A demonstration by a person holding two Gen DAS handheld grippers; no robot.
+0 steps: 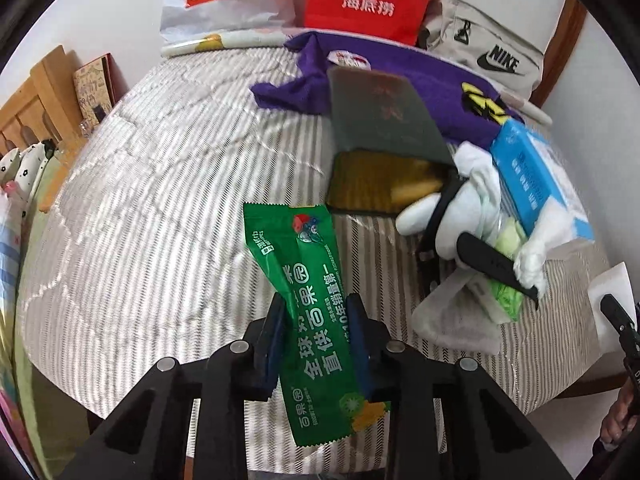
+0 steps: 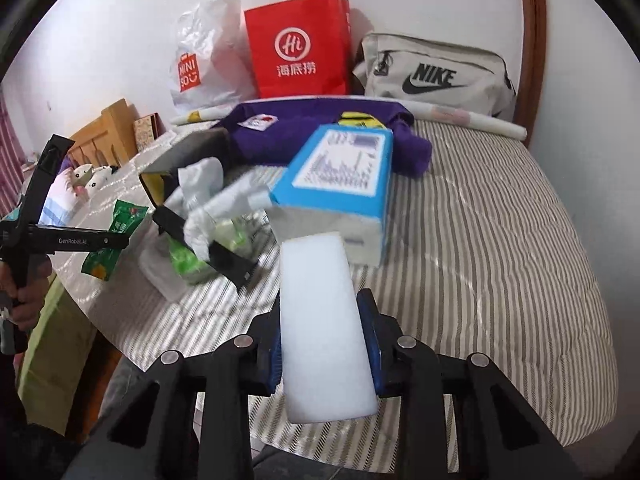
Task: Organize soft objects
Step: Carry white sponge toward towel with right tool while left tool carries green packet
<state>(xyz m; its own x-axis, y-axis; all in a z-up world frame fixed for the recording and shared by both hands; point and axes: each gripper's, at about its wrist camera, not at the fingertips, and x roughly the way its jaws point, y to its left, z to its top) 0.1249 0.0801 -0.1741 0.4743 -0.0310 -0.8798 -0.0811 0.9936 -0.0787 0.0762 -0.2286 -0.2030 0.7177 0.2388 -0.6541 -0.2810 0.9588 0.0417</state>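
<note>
Stuff sits in a heap on the striped bed [image 2: 480,240] in front of you: a blue box [image 2: 340,184], a purple shirt [image 2: 304,136], a dark open case [image 1: 380,136], white cloth [image 1: 472,184] and a black strap [image 1: 492,264]. The heap lies between you and the bags by the wall.

Your left gripper [image 1: 316,320] is squeezed shut on a green wet-wipe pack [image 1: 308,300], held up over the bed. Your right gripper [image 2: 322,320] is squeezed shut on a white foam block [image 2: 324,320], just in front of the blue box.

The white plastic bag [image 2: 208,64] says MINISO. The red paper bag [image 2: 298,52] says Hi. The grey pouch [image 2: 436,72] says NIKE. The pack has Chinese words on it.
</note>
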